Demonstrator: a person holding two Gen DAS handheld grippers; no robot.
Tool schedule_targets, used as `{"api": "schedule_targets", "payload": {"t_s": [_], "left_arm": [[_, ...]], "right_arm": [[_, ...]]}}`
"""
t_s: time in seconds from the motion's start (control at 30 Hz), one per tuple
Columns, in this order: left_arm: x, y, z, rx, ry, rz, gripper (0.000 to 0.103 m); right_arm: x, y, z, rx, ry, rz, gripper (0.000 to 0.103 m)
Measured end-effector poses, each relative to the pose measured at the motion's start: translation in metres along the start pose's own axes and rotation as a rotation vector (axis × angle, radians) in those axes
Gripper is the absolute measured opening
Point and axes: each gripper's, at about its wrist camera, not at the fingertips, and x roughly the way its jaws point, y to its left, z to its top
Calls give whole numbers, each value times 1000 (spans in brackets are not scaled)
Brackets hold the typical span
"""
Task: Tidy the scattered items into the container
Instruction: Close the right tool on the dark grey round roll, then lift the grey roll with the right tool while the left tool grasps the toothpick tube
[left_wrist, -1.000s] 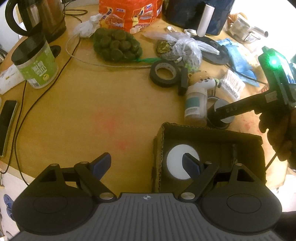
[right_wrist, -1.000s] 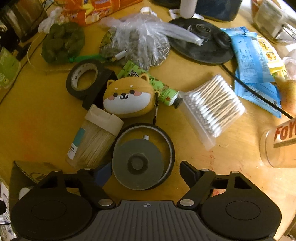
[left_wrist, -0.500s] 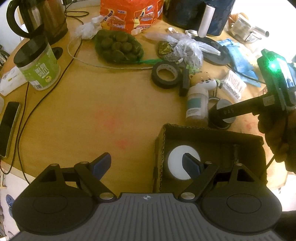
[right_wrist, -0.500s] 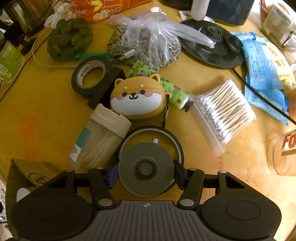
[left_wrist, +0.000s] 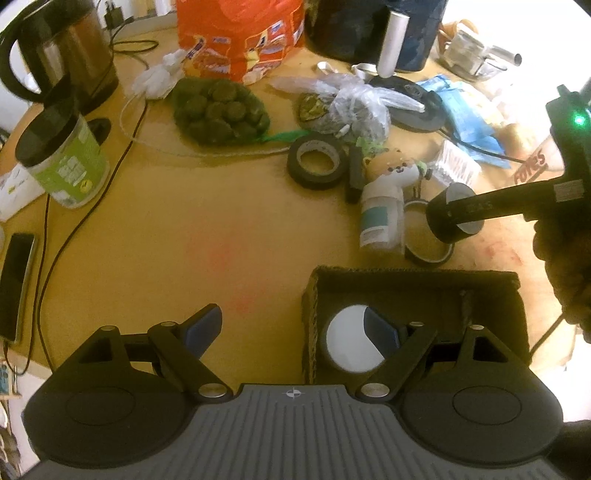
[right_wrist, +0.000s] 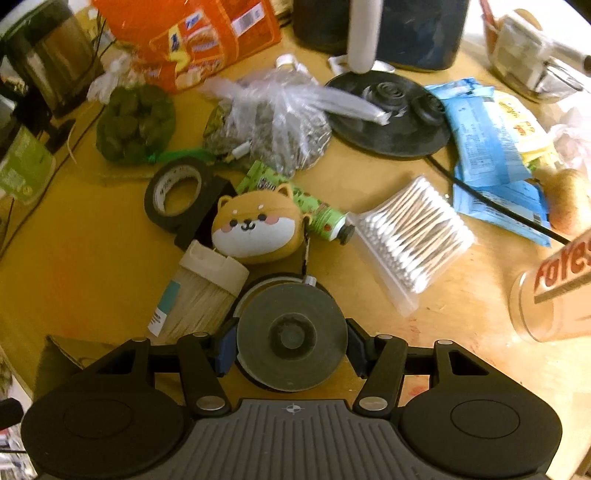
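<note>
While your left gripper (left_wrist: 291, 328) hangs over the near edge of the bench (left_wrist: 207, 221), its jaws stand wide with nothing between them; one fingertip sits over bare wood, the other over the mouth of the cardboard box (left_wrist: 413, 280). A white round lid (left_wrist: 347, 343) already lies in the box's left corner, partly hidden by that fingertip. From this view your right gripper reaches in from the right, and the dark round puck (left_wrist: 454, 218) it carries hangs above the bench just beyond the box's far wall, over a thin black ring (left_wrist: 428, 254) lying flat there. The toothpick jar (left_wrist: 380, 218) lies just left of the ring, with the dog-face case (left_wrist: 395, 170) and the black tape roll (left_wrist: 317, 160) behind it.

From your right wrist, the right gripper (right_wrist: 291, 347) has just been closing, and its jaws now clamp the grey puck (right_wrist: 291, 336) across its rim, one blue pad on each side. The puck is your task item; the box shows only as a brown corner (right_wrist: 62, 354) at lower left. Just ahead lie the toothpick jar (right_wrist: 199, 291), the dog-face case (right_wrist: 255, 229), a green tube (right_wrist: 314, 210) and a packet of cotton swabs (right_wrist: 413, 229).

Watch the grip: the pads meet a curved, smooth-looking rim on a narrow line, so a tilt or a quick swing could let the puck rotate or slip out. Swinging low toward the box could clip the toothpick jar and roll it, or catch the box's far wall and shove the box. Your left gripper also sits over the opening, so the two could collide.
</note>
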Motion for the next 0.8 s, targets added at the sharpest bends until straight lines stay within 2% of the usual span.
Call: {"api": "schedule_targets", "payload": {"t_s": [0.4,0.8], "left_arm": [[-2,-18,22,112,-31,-33,85],[7,-36,45,198,-54,-90,84]], "right_arm": [[-46,-20,-8,111,-105,30,61],[-83,-42,-28,233,-173,-14,61]]}}
